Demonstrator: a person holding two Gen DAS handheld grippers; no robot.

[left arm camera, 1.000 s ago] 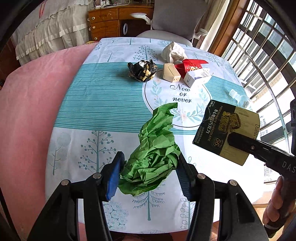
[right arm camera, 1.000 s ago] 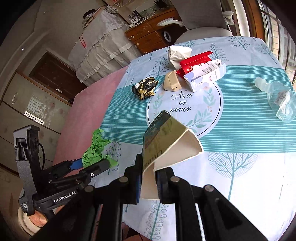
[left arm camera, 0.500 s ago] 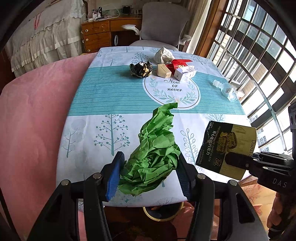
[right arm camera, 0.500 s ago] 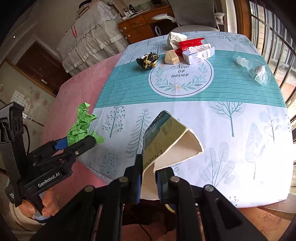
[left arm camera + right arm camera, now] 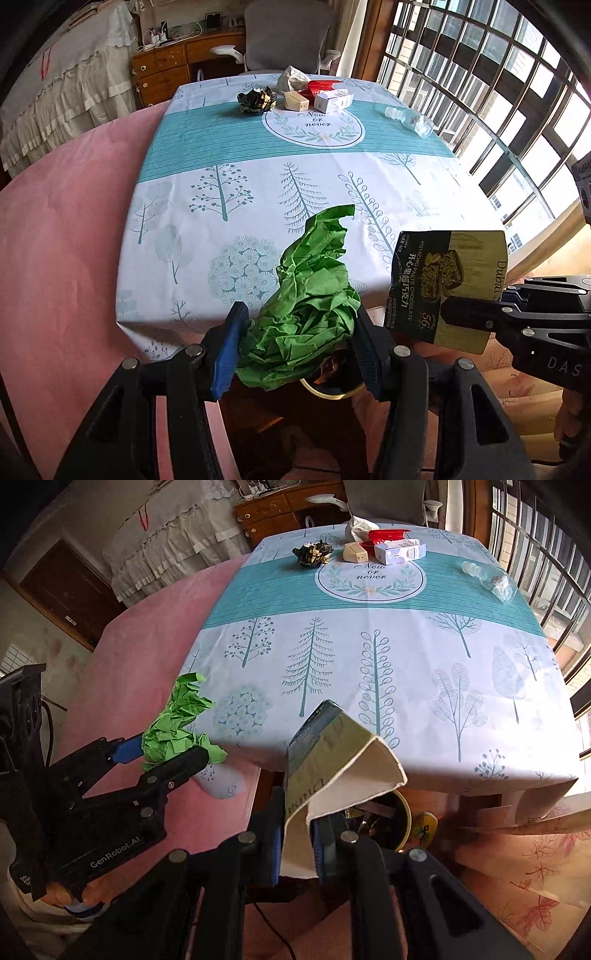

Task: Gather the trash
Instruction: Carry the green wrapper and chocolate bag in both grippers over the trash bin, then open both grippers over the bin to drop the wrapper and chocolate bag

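Observation:
My left gripper [image 5: 297,347] is shut on a crumpled green paper [image 5: 314,302], held past the table's near edge; the paper also shows in the right wrist view [image 5: 177,723]. My right gripper [image 5: 297,843] is shut on a flattened chocolate box [image 5: 332,764], which also shows in the left wrist view [image 5: 443,284]. Below both, a yellow-rimmed trash bin [image 5: 399,819] with dark rubbish inside stands on the floor; its rim [image 5: 332,393] shows under the green paper.
On the table [image 5: 258,192], at its far end, lie a dark foil wad [image 5: 256,99], a beige box [image 5: 294,100], a white tissue [image 5: 291,78], red and white cartons [image 5: 330,95] and a clear bottle [image 5: 410,121]. A pink sofa [image 5: 66,258] is on the left, windows on the right.
Both grippers have pulled back from over the table to beyond its near edge, still holding their items. The trash bin has come into view beneath them.

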